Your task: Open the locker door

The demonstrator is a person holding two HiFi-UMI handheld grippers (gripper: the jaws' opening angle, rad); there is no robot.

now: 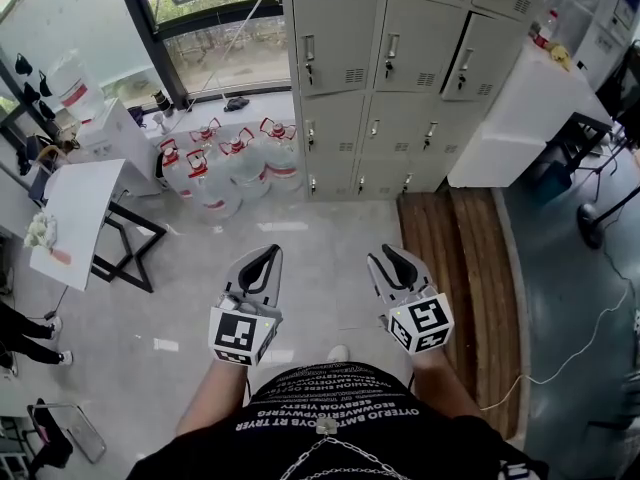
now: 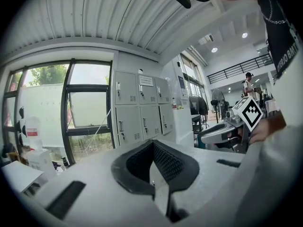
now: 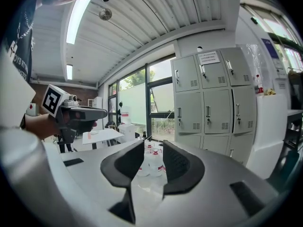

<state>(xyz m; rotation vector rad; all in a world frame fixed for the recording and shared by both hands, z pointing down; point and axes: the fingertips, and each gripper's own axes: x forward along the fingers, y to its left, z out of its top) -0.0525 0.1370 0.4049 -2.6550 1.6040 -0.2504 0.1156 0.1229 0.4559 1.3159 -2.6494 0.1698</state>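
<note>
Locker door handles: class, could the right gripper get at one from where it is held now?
Probably not yet. The right gripper, jaws apart, is held well short of the lockers, with bare floor between. Nothing blocks the way; the person must step closer.

Top row of the lockers (image 1: 400, 68) is cut off by the head view's upper edge; low handles too small to tell apart. Notice sheet (image 3: 208, 57) on one door: print too small to read. Water bottles (image 3: 149, 161) mostly hidden behind the right tool (image 3: 153, 142); only caps and shoulders show through the gap. Bystander (image 1: 28, 336) at the head view's left edge: legs only, rest cut off. Far person (image 2: 248, 83) in the left gripper view: too small for detail. Pale clump (image 1: 40, 230) on the white surface (image 1: 80, 203): can't tell what. Small things (image 1: 550, 48) on the white counter (image 1: 515, 108): unidentifiable. Wearer's shirt (image 1: 340, 418) cut by the bottom edge.
</note>
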